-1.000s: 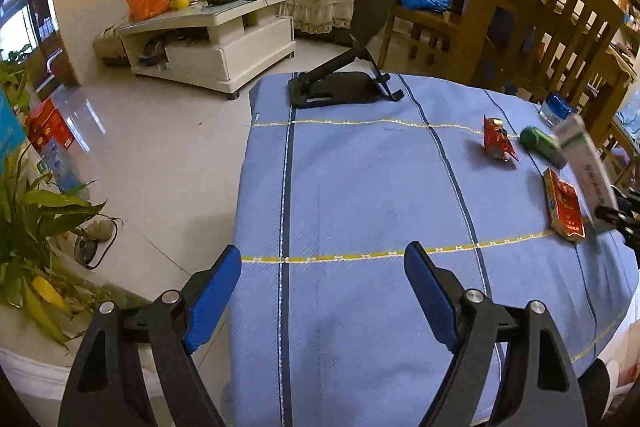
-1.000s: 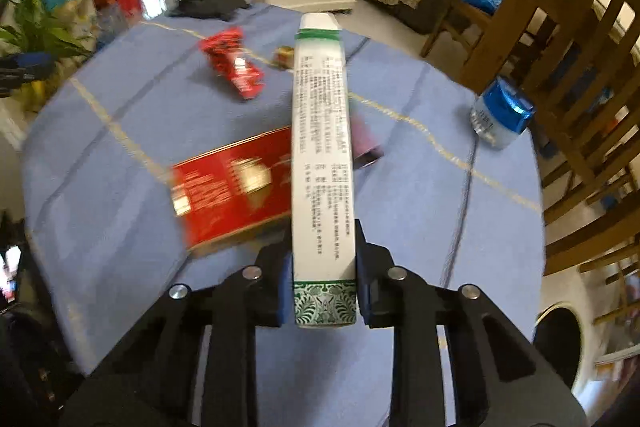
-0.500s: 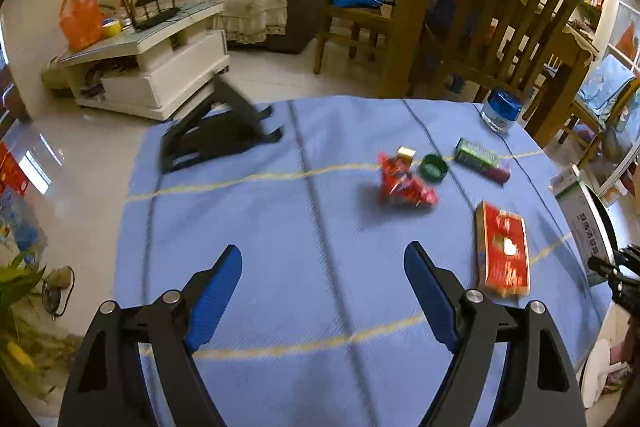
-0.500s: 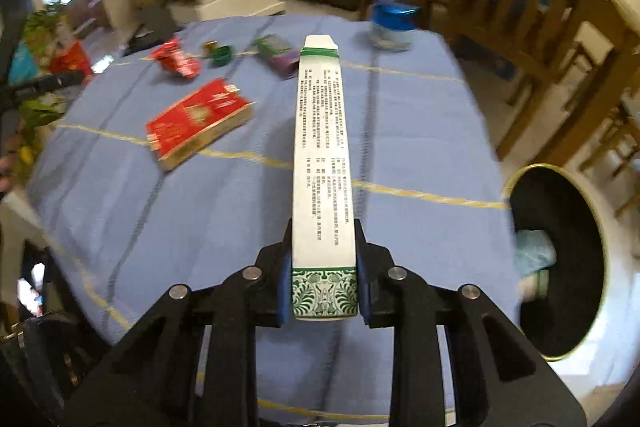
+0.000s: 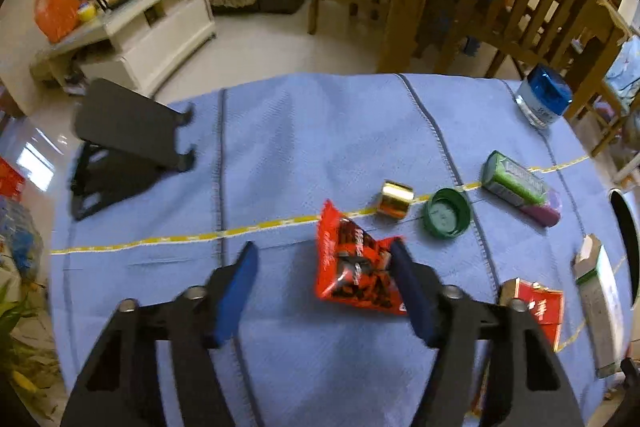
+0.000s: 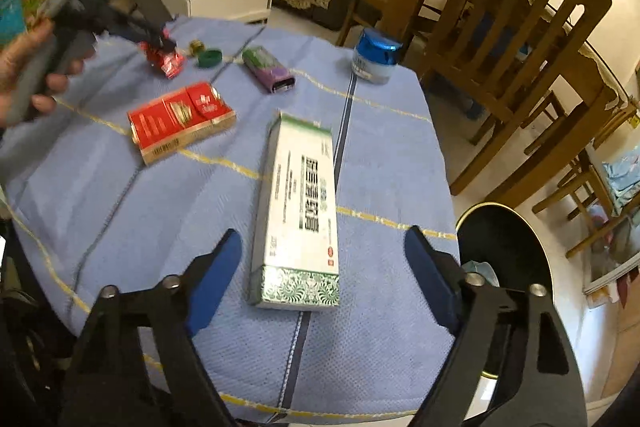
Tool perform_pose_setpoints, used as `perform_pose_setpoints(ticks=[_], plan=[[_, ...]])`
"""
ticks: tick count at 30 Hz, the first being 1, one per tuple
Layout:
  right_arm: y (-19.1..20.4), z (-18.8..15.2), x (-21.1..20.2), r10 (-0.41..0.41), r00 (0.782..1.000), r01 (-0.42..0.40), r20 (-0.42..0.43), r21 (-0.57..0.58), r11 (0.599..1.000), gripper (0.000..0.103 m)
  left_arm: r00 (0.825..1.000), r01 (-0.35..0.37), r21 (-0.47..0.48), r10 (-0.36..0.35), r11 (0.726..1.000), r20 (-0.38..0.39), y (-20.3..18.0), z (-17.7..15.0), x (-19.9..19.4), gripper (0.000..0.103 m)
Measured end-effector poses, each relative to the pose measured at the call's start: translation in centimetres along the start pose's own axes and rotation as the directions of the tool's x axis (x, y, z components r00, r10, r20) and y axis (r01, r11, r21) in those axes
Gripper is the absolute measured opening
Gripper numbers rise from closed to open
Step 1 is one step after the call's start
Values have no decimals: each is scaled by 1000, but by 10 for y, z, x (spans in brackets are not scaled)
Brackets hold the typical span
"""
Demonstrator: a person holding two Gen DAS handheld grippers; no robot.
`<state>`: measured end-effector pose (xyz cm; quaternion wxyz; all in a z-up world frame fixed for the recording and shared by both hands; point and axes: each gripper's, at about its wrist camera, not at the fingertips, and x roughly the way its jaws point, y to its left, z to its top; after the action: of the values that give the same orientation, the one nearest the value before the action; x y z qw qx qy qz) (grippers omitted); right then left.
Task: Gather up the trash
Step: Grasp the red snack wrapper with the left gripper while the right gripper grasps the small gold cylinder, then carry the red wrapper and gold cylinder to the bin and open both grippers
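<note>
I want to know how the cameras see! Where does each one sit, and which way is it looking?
Left wrist: sits on the left gripper, looking down at the red snack wrapper between its blue fingers.
Right wrist: sits on the right gripper, looking down at the green-and-white box lying between its open fingers; a hand shows too.
Both see the wrapper, red pack and blue-lidded jar.

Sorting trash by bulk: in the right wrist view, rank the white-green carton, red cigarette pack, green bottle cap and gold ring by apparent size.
1. white-green carton, though nearest the camera
2. red cigarette pack
3. green bottle cap
4. gold ring
</note>
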<state>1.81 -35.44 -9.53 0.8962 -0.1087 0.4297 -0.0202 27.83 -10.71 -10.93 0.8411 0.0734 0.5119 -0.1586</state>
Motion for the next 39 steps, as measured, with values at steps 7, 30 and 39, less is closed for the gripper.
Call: perform_pose_setpoints(ticks=[7, 30, 39], plan=[[8, 29, -21, 48, 996, -49, 72, 4, 999, 56, 1000, 6, 44, -6, 999, -3, 6, -23, -13, 25], [161, 235, 164, 311, 935, -340, -172, -180, 923, 41, 995, 20, -62, -14, 998, 95, 108, -84, -90, 22], [183, 226, 176, 302, 927, -349, -222, -219, 911, 21, 996, 40, -56, -35, 998, 87, 100, -84, -85, 22]])
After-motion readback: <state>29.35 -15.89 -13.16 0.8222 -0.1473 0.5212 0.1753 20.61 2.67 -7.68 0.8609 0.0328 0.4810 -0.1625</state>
